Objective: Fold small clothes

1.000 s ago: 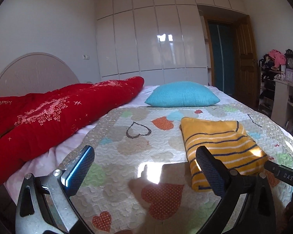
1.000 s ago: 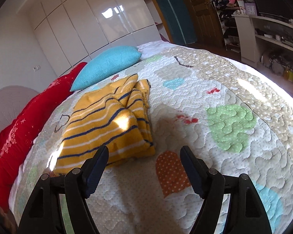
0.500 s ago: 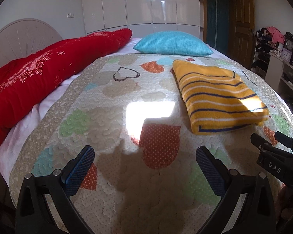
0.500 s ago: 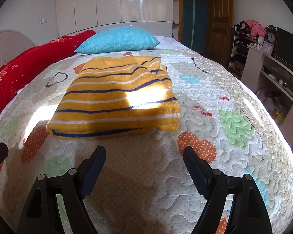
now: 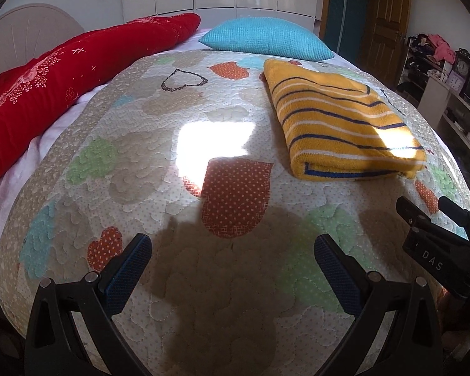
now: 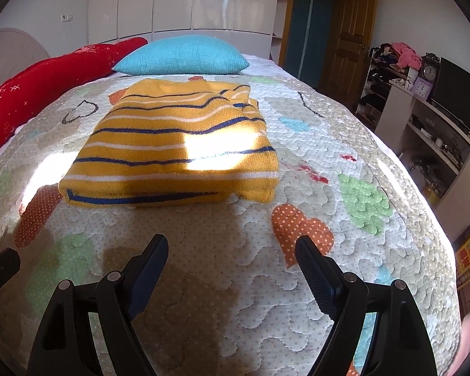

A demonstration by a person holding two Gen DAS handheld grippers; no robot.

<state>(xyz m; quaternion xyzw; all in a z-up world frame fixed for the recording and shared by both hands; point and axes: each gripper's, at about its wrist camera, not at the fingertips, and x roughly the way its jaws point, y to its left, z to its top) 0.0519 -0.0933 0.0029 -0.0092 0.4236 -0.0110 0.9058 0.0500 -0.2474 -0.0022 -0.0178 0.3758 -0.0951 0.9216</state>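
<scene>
A yellow sweater (image 5: 338,125) with navy and white stripes lies folded in a neat rectangle on the heart-patterned quilt (image 5: 134,163). My left gripper (image 5: 232,244) hovers open over bare quilt, to the near left of the sweater, with nothing between its blue pads. In the right wrist view the same sweater (image 6: 178,144) lies straight ahead, its folded edge toward me. My right gripper (image 6: 232,244) stands open wide a short way in front of that edge, holding nothing. The right gripper's body (image 5: 435,250) shows at the right edge of the left wrist view.
A blue pillow (image 5: 266,39) and a red duvet (image 5: 62,78) lie at the far and left sides of the bed. White wardrobes (image 6: 172,0) and a wooden door (image 6: 347,34) stand behind. Shelves with a clock and clutter (image 6: 423,94) line the right wall.
Both grippers have tipped down toward the quilt. The left one sank lower. The right one rolled level and swung round to face the sweater's near edge; its jaws widened slightly.
</scene>
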